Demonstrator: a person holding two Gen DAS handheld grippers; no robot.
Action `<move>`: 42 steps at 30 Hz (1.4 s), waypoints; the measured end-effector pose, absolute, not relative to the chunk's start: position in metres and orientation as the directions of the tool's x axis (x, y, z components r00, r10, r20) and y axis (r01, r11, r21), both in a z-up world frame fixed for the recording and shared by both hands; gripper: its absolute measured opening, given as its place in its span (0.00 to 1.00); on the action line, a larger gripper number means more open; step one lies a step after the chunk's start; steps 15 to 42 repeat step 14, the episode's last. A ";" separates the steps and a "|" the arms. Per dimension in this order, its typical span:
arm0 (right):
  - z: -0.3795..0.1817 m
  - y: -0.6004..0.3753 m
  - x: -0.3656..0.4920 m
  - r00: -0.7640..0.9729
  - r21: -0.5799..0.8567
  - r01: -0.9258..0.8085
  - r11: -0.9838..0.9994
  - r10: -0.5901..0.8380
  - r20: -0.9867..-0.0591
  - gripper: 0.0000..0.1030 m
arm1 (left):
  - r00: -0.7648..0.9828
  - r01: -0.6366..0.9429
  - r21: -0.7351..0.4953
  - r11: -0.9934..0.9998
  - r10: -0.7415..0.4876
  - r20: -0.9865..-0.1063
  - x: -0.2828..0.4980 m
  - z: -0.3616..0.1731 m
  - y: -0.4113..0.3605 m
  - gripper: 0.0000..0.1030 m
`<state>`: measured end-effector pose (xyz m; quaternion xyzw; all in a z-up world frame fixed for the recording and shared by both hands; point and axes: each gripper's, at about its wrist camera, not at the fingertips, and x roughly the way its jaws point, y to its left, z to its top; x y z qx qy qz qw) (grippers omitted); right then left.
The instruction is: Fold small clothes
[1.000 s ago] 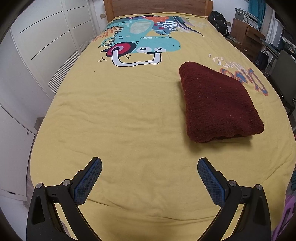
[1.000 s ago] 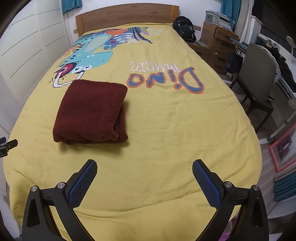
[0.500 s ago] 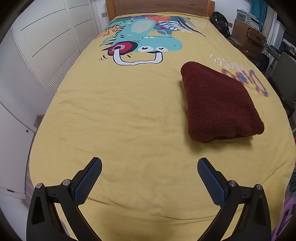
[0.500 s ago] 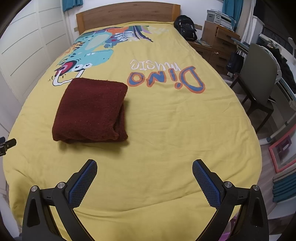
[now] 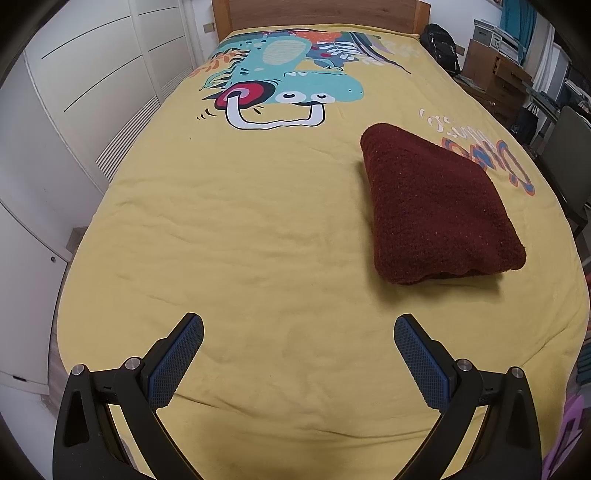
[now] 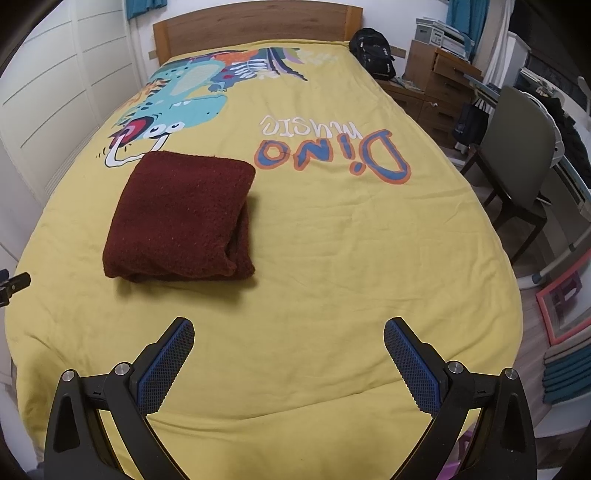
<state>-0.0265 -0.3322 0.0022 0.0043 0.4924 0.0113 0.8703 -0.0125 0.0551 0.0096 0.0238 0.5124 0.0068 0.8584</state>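
Currently, status: dark red garment (image 5: 436,206) lies as a thick folded bundle on the yellow bedspread (image 5: 240,229), around mid-bed; neither tool touches it.
Left tongs (image 5: 298,328): jaws spread wide, blue pads bare, nothing held; they hover over bare bedspread near the foot of the bed.
Right tongs (image 6: 289,332): likewise wide apart and empty, above the foot end.
Key relation: from the left tongs the garment sits ahead and to the right; from the right tongs (image 6: 177,218) it sits ahead and to the left. So the bundle lies between the two tools, beyond both.
Long axis: roughly along the bed, toward the headboard (image 6: 255,29), slightly skewed in the left view.
Nearer hand: cannot say with confidence; the right view shows it nearer the middle of the frame, which hints at the right hand.
Edges: stacked layers show on the bundle's right side in the right view; smooth rounded fold on its left.
Judgement: folding looks complete or nearly so; any further fold would start from the near short edge.
Risk: bulky knit may spring open if pinched shallowly.
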 end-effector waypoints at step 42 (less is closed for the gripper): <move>-0.002 -0.326 -0.024 0.502 0.020 -0.035 0.999 0.035 -0.864 1.00 | 0.476 0.013 0.043 0.999 0.031 -0.879 -0.014 0.011 0.055 0.99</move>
